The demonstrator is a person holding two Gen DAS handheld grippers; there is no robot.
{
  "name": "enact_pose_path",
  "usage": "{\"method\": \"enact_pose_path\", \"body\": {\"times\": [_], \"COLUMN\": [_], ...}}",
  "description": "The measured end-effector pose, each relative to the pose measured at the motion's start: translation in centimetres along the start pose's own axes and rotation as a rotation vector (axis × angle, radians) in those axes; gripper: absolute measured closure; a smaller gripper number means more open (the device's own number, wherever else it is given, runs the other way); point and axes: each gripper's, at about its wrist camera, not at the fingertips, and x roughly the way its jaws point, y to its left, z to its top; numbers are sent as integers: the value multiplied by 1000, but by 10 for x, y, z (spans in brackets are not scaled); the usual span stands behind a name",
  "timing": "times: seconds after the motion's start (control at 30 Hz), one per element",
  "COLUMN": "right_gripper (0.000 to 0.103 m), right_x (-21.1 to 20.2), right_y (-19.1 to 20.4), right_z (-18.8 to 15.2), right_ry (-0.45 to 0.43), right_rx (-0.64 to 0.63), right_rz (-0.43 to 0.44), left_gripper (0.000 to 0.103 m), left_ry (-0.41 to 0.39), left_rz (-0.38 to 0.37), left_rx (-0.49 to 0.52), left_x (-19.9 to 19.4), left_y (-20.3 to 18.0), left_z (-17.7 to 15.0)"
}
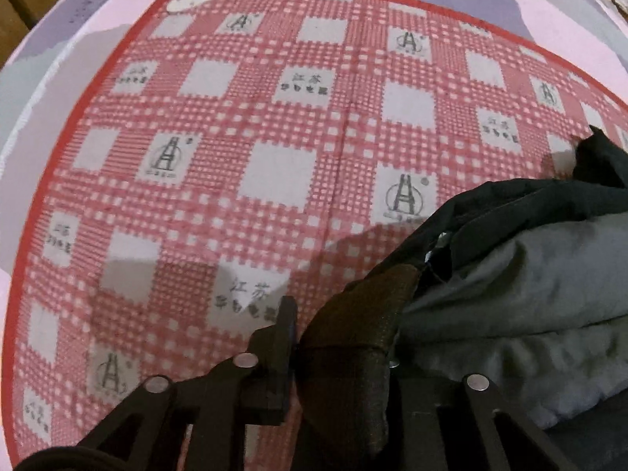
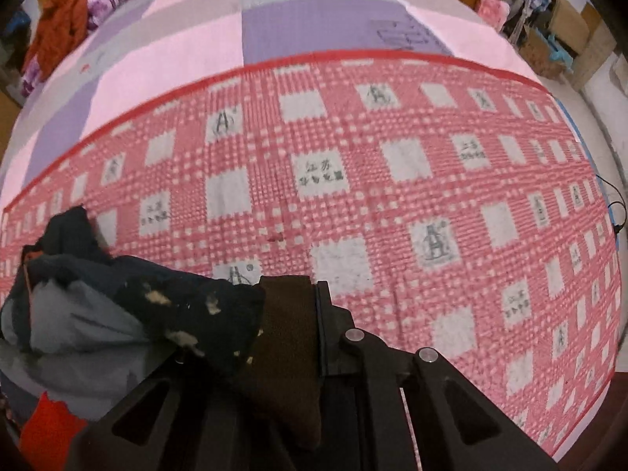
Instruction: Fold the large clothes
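Observation:
A dark jacket with a grey lining (image 1: 522, 274) hangs bunched at the right of the left wrist view, above a red and white checked cloth (image 1: 243, 149). My left gripper (image 1: 337, 322) is shut on the jacket's brown knit cuff (image 1: 365, 314). In the right wrist view the same jacket (image 2: 98, 314) is bunched at the lower left. My right gripper (image 2: 290, 314) is shut on another brown knit cuff (image 2: 286, 333). The inner finger of each gripper is hidden by fabric.
The checked cloth (image 2: 412, 196) lies on a bed with a pink, grey and purple sheet (image 2: 274, 15). Orange and purple clothes (image 2: 74, 11) lie at the far left, boxes and clutter (image 2: 541, 8) at the far right. A red item (image 2: 47, 431) shows at the bottom left.

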Motion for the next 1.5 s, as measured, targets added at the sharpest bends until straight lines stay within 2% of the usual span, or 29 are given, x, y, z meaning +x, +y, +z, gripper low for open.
{"method": "enact_pose_path", "body": {"times": [0.1, 0.17, 0.2, 0.23, 0.27, 0.3, 0.33, 0.37, 0.4, 0.47, 0.53, 0.57, 0.63, 0.67, 0.7, 0.77, 0.83, 0.9, 0.97, 1.03, 1.07, 1.17, 1.2, 1.23, 1.3, 1.33, 1.37, 1.43, 1.5], "right_gripper": [92, 90, 85, 79, 61, 51, 34, 23, 19, 19, 17, 14, 9, 9, 9, 9, 9, 9, 9, 9, 9, 9, 9, 9, 0, 0, 0, 0, 0], "right_x": [8, 3, -3, -8, -13, -19, -23, -26, -30, -38, -45, -49, -58, -63, -73, -101, -137, -159, -164, -159, -152, -119, -104, -91, -63, -55, -45, -27, -19], "right_y": [3, 1, -2, -6, -11, -19, -25, -34, -43, -45, -35, -25, 11, 21, 29, 31, 24, 23, 35, 50, 60, 87, 90, 95, 104, 111, 119, 134, 143], "right_z": [7, 11, 13, 15, 18, 21, 25, 29, 33, 38, 40, 40, 38, 37, 38, 42, 41, 24, -13, -57, -84, -168, -182, -196, -195, -186, -171, -134, -99], "right_ry": [65, 87, 97, 107, 114, 121, 134, 149, 156, 157, 150, 141, 70, 51, 19, -71, -205, -305, -340, -335, -319, -211, -167, -131, -136, -142, -153, -153, -211], "right_rx": [-27, -58, -69, -76, -81, -81, -71, -43, -9, 0, -66, -143, -408, -473, -493, -419, -300, -242, -311, -417, -471, -588, -604, -621, -622, -623, -630, -615, -557], "right_rz": [-12, 7, 33, 54, 66, 80, 114, 164, 212, 229, 182, 98, -176, -212, -192, -41, 196, 256, 211, 167, 144, 100, 92, 81, 32, 33, 39, 47, 37], "left_gripper": [74, 72, 65, 55, 51, 49, 48, 47, 44, 44, 40, 38, 36, 36, 36, 36, 35, 35, 35, 34, 33, 29, 29, 26, 17, 10, 9, 5, 2], "left_ry": [19, 24, 37, 60, 65, 66, 71, 72, 65, 50, 43, 29, 5, -17, -35, -97, -159, -204, -226, -224, -208, -151, -135, -141, -219, -254, -264, -280, -291], "left_rz": [-7, -61, -86, -101, -111, -132, -170, -208, -226, -287, -361, -354, -252, -184, -140, -131, -161, -159, -185, -251, -306, -378, -377, -341, -311, -289, -281, -255, -241], "left_rx": [17, 40, 56, 77, 87, 92, 89, 81, 71, 43, 4, -11, -14, -20, -25, -3, 59, 126, 179, 199, 222, 264, 279, 287, 302, 302, 297, 277, 251], "left_x": [-4, -14, -19, -24, -28, -33, -39, -46, -51, -63, -71, -75, -81, -85, -90, -102, -118, -131, -142, -149, -150, -142, -136, -126, -112, -99, -92, -76, -65], "left_y": [2, 7, 10, 15, 20, 24, 28, 32, 34, 35, 34, 34, 30, 27, 25, 17, -3, -25, -53, -76, -96, -137, -146, -156, -165, -168, -169, -174, -177], "left_z": [5, 10, 13, 15, 18, 21, 23, 27, 30, 35, 41, 45, 53, 56, 57, 53, 39, 20, -11, -46, -75, -142, -155, -169, -176, -166, -158, -127, -95]}}
